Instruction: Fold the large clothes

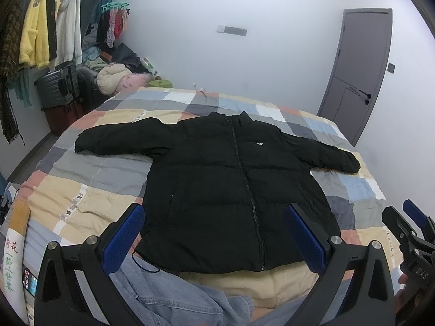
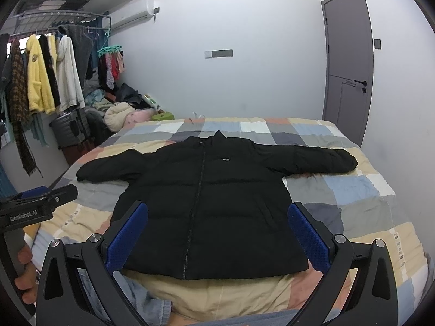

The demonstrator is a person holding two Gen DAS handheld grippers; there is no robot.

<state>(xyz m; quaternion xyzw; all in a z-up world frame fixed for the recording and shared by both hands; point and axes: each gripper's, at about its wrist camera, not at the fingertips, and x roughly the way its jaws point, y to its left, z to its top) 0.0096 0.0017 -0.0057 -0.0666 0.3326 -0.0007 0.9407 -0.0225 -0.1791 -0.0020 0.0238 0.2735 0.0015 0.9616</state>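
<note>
flat out, puffy quilted black jacket on checked bedspread, both grippers agape

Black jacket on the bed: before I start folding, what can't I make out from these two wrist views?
- black jacket hem corners: both views, covered by the left gripper and right gripper fingers.
- chest logo: too small to read.
- jacket's back: lies against the patchwork quilt.
- denim garment: cut off by the bottom edge, left view.
</note>
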